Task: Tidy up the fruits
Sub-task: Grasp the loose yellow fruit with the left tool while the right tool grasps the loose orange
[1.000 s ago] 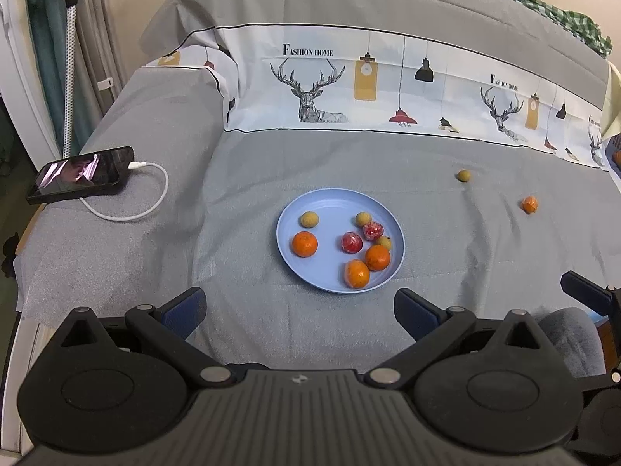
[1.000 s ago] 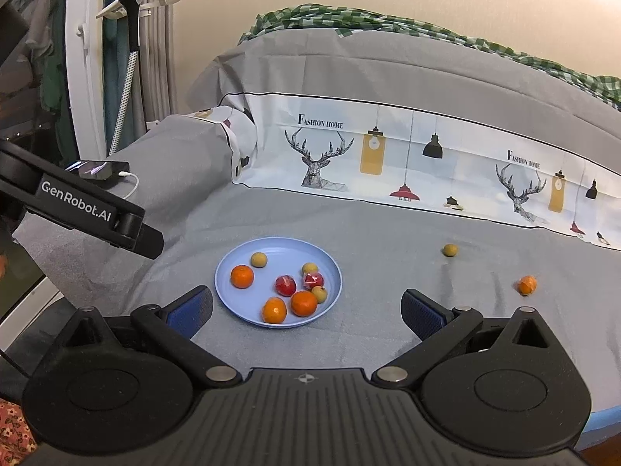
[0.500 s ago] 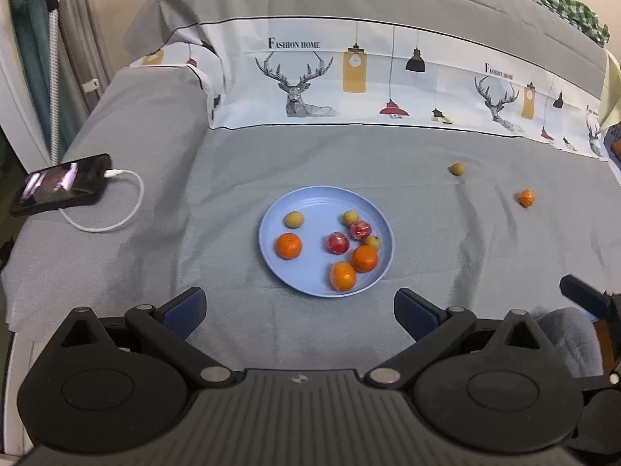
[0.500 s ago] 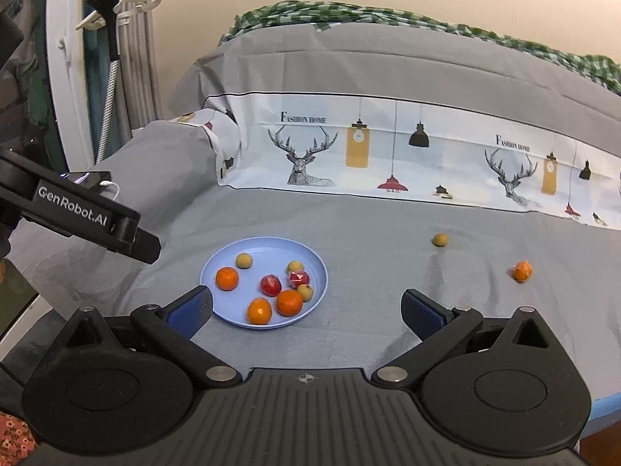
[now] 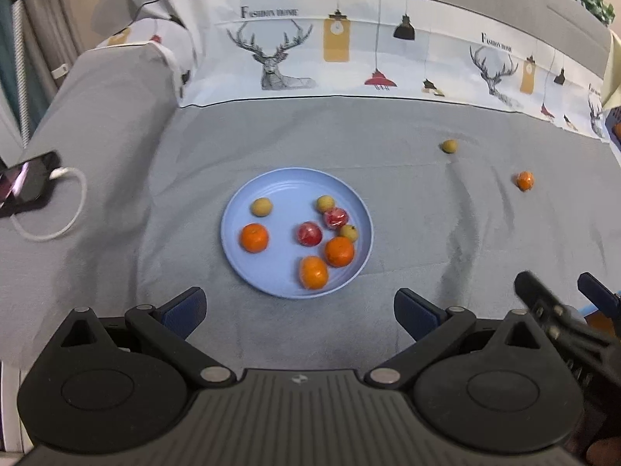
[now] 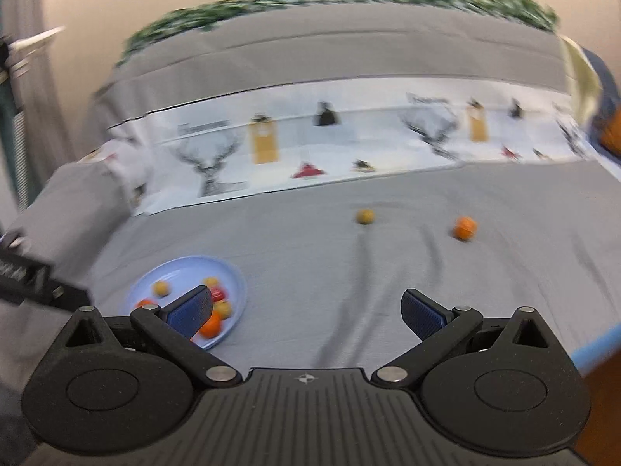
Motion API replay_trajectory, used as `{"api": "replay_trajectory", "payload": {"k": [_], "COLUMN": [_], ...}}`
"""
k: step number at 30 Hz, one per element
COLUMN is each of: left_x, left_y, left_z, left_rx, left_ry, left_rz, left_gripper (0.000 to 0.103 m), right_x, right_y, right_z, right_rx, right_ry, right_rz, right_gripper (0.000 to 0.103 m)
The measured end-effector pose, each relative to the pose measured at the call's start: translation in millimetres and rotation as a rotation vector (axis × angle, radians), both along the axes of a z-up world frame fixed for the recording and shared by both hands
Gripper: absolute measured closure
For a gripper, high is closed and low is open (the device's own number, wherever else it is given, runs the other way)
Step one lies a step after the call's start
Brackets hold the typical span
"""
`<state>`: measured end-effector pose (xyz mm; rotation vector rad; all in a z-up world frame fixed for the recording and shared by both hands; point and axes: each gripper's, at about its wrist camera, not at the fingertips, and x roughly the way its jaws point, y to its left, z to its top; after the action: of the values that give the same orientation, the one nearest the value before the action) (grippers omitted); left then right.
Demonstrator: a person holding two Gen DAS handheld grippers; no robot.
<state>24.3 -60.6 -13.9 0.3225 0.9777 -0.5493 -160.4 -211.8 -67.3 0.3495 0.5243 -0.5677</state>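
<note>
A light blue plate (image 5: 287, 188) lies on the grey bedsheet and holds several small fruits: oranges, red ones and yellow-green ones. It also shows in the right wrist view (image 6: 182, 268). Two fruits lie loose on the sheet to the right: a yellow-green one (image 5: 449, 146) (image 6: 365, 217) and an orange (image 5: 525, 181) (image 6: 464, 227). My left gripper (image 5: 299, 308) is open and empty just in front of the plate. My right gripper (image 6: 306, 310) is open and empty, pointing toward the loose fruits; it also shows in the left wrist view (image 5: 562, 303). The right wrist view is motion-blurred.
A phone (image 5: 27, 184) on a white charging cable (image 5: 66, 219) lies at the left edge of the bed. A printed deer-pattern band (image 5: 349, 50) runs across the back. The bed's front edge is near both grippers.
The left gripper has moved forward, closer to the plate. The right gripper has swung to the right, so the plate sits at its lower left and the loose fruits are nearer its centre.
</note>
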Motion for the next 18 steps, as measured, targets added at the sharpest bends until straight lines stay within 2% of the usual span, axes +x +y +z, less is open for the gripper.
{"api": "replay_trajectory", "payload": {"k": [4, 11, 15, 18], "left_x": [6.5, 30.3, 51.5, 69.9], "left_y": [-29.4, -101.5, -149.0, -192.5], "left_z": [-4.6, -29.4, -47.2, -61.6], "left_rx": [0.019, 0.064, 0.065, 0.016], "left_ry": [-0.010, -0.052, -0.058, -0.036], "left_rz": [-0.032, -0.097, -0.119, -0.148], "left_gripper": [0.000, 0.000, 0.000, 0.000], "right_x": [1.6, 12.0, 32.7, 52.1], "right_y": [-33.1, -94.6, -144.8, -190.5], "right_z": [-14.4, -43.3, -74.5, -100.7], "right_rx": [0.048, 0.022, -0.020, -0.034], "right_ry": [0.021, 0.021, 0.051, 0.090], "right_rz": [-0.076, -0.261, -0.334, -0.406], "right_gripper": [0.001, 0.001, 0.001, 0.001]}}
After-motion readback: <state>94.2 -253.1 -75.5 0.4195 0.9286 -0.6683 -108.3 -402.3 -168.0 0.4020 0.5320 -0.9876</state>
